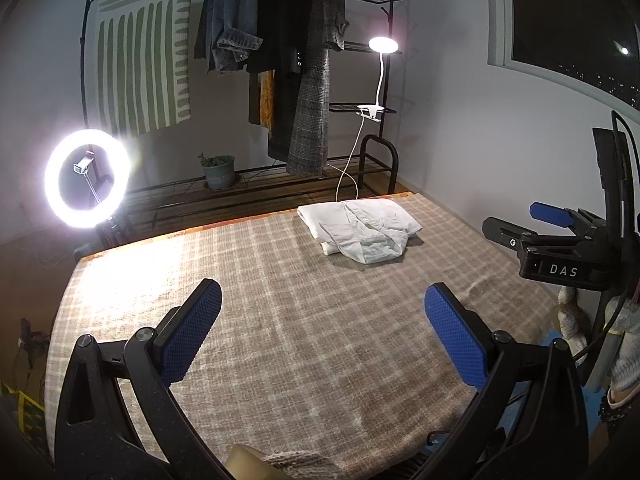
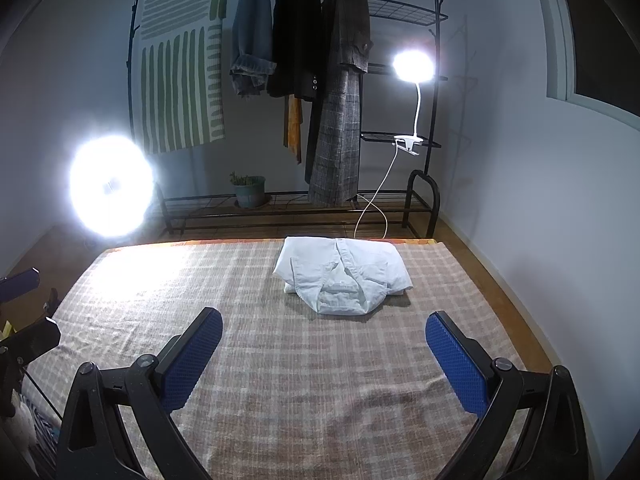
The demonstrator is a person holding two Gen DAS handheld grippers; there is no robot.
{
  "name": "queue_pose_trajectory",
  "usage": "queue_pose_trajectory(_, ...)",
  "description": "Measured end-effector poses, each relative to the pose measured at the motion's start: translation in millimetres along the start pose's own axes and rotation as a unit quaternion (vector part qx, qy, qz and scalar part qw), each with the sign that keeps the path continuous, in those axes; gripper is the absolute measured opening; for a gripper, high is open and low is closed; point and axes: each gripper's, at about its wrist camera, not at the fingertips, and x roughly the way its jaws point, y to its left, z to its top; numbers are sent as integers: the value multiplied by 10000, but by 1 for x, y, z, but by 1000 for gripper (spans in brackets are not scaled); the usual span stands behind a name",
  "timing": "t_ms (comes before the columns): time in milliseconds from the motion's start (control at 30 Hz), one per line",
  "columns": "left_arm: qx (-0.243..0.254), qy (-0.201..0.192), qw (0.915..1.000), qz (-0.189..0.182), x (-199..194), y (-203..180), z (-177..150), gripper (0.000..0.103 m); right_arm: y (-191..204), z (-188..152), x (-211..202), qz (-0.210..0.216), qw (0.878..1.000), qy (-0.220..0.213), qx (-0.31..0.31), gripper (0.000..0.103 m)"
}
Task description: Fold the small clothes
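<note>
A white shirt (image 1: 362, 229) lies folded in a small bundle, collar up, at the far side of the checked beige cloth (image 1: 280, 340) that covers the table. It also shows in the right wrist view (image 2: 344, 276). My left gripper (image 1: 322, 300) is open and empty, hovering over the near middle of the cloth, well short of the shirt. My right gripper (image 2: 324, 328) is open and empty, a short way in front of the shirt. The right gripper also shows at the right edge of the left wrist view (image 1: 532, 220).
A ring light (image 1: 87, 178) glares at the left beyond the table edge. A clothes rack (image 2: 304, 80) with hanging coats, a clip lamp (image 2: 412, 68) with its white cable, and a potted plant (image 2: 250, 190) stand behind the table. A wall runs along the right.
</note>
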Motion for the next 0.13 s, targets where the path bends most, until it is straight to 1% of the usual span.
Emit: queue_pose_trajectory(133, -1, 26, 10000, 27, 5, -1, -3, 103, -2, -1, 3, 7, 10000, 33, 27, 103)
